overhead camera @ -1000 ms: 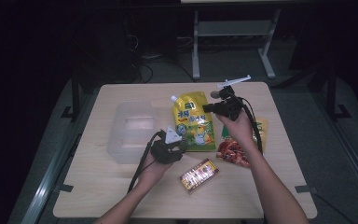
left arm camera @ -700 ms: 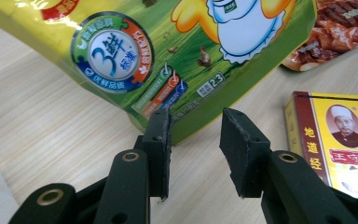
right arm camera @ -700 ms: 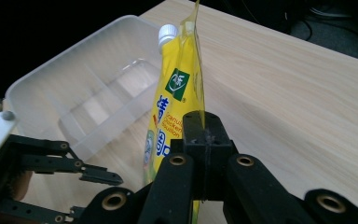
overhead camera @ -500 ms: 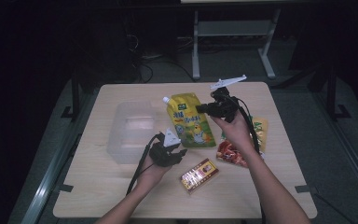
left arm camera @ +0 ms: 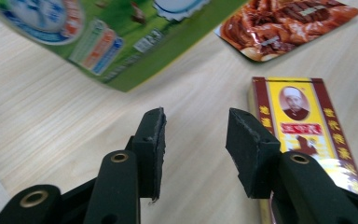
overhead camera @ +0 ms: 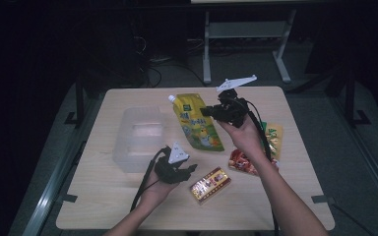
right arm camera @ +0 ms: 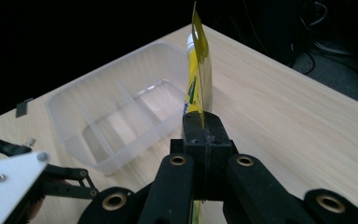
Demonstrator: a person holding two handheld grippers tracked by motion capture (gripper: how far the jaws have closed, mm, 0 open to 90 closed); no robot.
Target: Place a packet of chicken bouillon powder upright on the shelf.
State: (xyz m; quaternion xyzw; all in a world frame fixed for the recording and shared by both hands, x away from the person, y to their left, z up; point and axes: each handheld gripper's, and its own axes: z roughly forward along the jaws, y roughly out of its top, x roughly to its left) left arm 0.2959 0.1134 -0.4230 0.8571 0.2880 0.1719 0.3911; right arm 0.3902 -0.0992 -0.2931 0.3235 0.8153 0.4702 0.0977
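A yellow-green spouted pouch (overhead camera: 198, 124) hangs tilted above the table, its right edge pinched by my right gripper (overhead camera: 207, 112), which is shut on it. In the right gripper view the pouch (right arm camera: 198, 77) rises edge-on from the closed jaws of that gripper (right arm camera: 203, 127). My left gripper (overhead camera: 192, 169) rests low near the table's front, open and empty. In the left gripper view its jaws (left arm camera: 193, 140) stand apart over bare wood, beside a red and yellow box (left arm camera: 307, 126).
A clear plastic container (overhead camera: 140, 140) with dividers stands at the left of the table. The box (overhead camera: 210, 184) lies near the front. A red snack packet (overhead camera: 242, 162) and a yellow packet (overhead camera: 275, 136) lie under my right forearm.
My right gripper has carried the pouch a little to the left, toward the container, with its spout end swinging left. The left gripper has hardly moved.
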